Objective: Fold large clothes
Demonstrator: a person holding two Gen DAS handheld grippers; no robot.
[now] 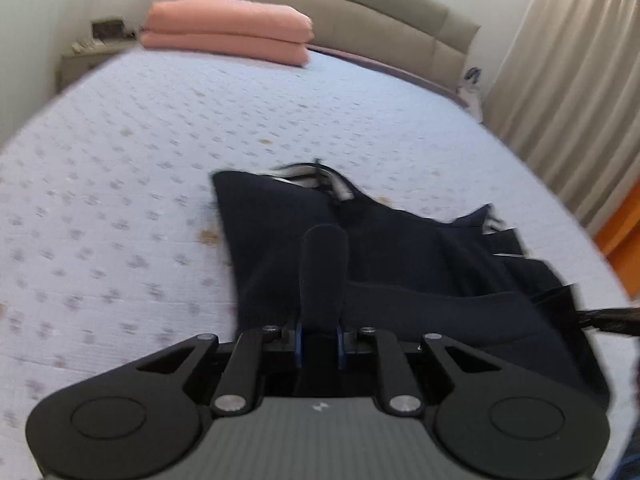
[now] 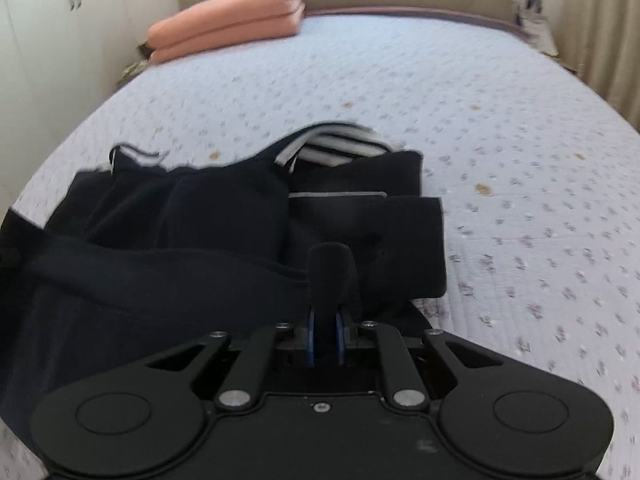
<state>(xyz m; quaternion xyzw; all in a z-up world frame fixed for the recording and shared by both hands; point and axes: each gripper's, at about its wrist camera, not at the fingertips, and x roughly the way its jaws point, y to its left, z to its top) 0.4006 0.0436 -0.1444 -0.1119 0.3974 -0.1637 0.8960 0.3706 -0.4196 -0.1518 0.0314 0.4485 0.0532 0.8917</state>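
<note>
A dark navy garment with a black-and-white striped lining lies partly folded on the pale blue floral bedspread. My left gripper is shut on the garment's near left edge. In the right wrist view the same garment spreads to the left, with its striped lining showing at the far edge. My right gripper is shut on the garment's near right part, beside a folded flap.
Folded pink bedding lies at the head of the bed by the beige padded headboard. A nightstand stands at the far left. Curtains hang at the right. The bedspread stretches to the right.
</note>
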